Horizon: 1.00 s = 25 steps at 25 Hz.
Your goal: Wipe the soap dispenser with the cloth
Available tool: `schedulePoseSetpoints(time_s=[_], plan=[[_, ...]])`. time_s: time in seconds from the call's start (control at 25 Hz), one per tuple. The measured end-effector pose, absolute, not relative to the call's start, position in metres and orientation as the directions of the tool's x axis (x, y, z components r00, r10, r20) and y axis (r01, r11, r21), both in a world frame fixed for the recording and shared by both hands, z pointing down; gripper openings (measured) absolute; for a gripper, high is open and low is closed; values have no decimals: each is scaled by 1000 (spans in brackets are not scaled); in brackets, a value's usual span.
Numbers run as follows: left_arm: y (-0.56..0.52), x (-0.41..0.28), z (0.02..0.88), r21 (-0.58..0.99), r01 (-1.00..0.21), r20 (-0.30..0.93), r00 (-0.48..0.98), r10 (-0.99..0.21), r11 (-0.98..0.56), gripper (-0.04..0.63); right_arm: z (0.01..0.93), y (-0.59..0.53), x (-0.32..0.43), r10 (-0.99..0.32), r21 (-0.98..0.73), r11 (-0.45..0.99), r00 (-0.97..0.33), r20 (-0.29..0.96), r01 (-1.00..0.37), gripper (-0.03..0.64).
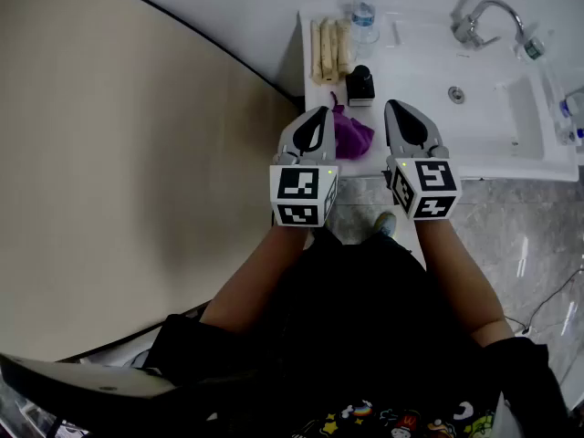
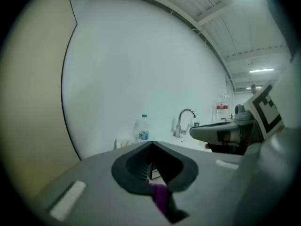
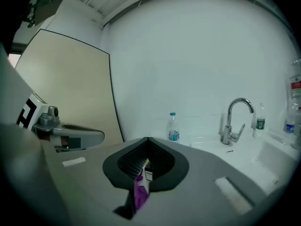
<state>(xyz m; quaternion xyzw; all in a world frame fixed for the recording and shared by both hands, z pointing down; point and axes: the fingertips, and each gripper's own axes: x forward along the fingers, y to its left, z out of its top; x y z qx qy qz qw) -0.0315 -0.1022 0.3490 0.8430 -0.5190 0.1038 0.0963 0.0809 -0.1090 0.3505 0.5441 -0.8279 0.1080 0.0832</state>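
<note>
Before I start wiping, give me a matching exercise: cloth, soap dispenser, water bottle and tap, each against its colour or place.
Things:
1. cloth
2. soap dispenser
3. water bottle
4. tap

Descriptions:
A. black, just behind the cloth
B. blue cap, at the back of the counter
C. purple, near the counter's front edge
D. shiny metal, behind the basin

Pairs: 1-C, 2-A, 3-B, 4-D

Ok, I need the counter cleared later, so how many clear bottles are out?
3 visible: a water bottle at the counter's back left, a small bottle beside the tap, a third bottle at the sink's right edge. More may be cut off there.
</note>
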Motion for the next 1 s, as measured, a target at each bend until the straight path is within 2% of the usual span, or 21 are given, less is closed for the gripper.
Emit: schedulePoseSetpoints(time_s=[0.32, 0.52, 0.8, 1.0], plan=[[-103, -31, 352, 58, -893, 277, 444, -852, -447, 2, 355, -109, 71, -865, -71, 422, -425, 265, -904, 23], [-103, -38, 358, 67, -899, 295, 432, -852, -432, 1, 387, -103, 51, -766, -55, 539, -516, 384, -841, 26], [-99, -49, 383, 82, -910, 352, 407, -843, -406, 1, 453, -102, 24, -608, -59, 641, -553, 569, -765, 133], [-97, -57, 403, 119, -915, 383, 401, -832, -386, 2, 492, -102, 11, -493, -78, 681, -534, 687, -728, 181]])
